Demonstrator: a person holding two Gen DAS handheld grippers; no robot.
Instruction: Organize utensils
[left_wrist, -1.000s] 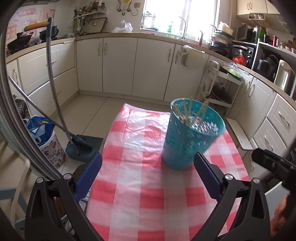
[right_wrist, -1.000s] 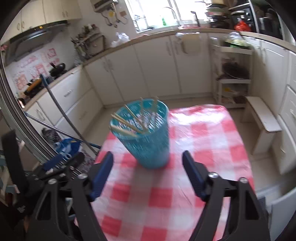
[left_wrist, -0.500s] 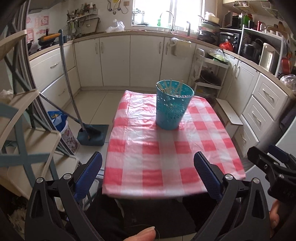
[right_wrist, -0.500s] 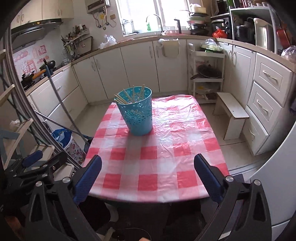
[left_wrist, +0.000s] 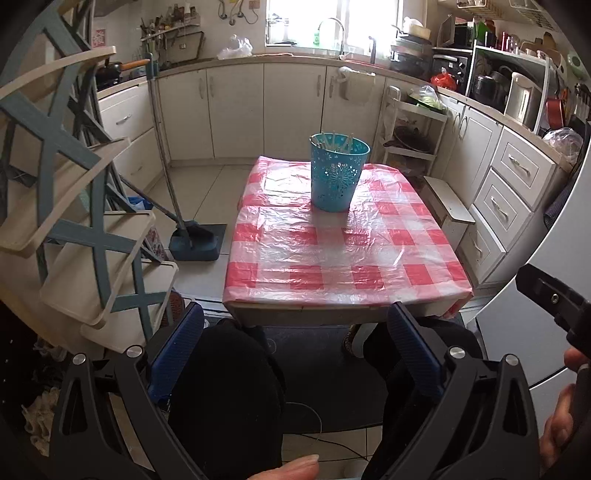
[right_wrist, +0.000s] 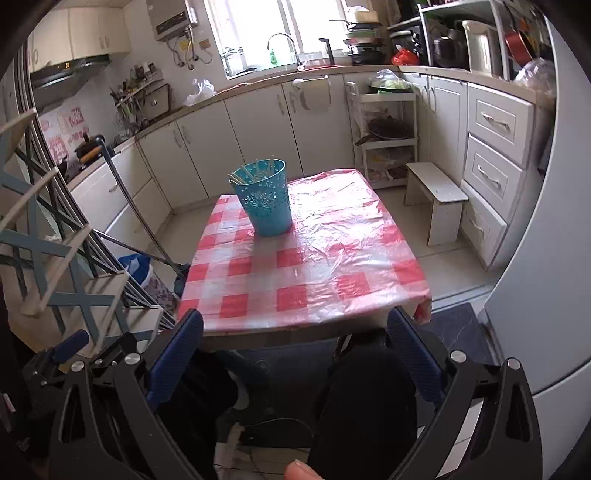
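A teal perforated basket (left_wrist: 337, 173) stands upright on the far part of a table with a red-and-white checked cloth (left_wrist: 343, 258); several pale wooden chopsticks (left_wrist: 334, 142) stick out of it. It also shows in the right wrist view (right_wrist: 266, 197), with its chopsticks (right_wrist: 251, 173). My left gripper (left_wrist: 295, 350) is open and empty, held back off the table's near edge above the person's dark lap. My right gripper (right_wrist: 293, 354) is open and empty, also behind the near edge.
A grey-blue and cream folding rack (left_wrist: 74, 206) stands close on the left. A dustpan and broom (left_wrist: 192, 236) sit on the floor left of the table. A low white stool (right_wrist: 436, 195) and drawer cabinets (right_wrist: 491, 166) are on the right.
Both grippers have pulled back from close to the basket to behind the table's near edge. The basket now looks small and far. Both stay open.
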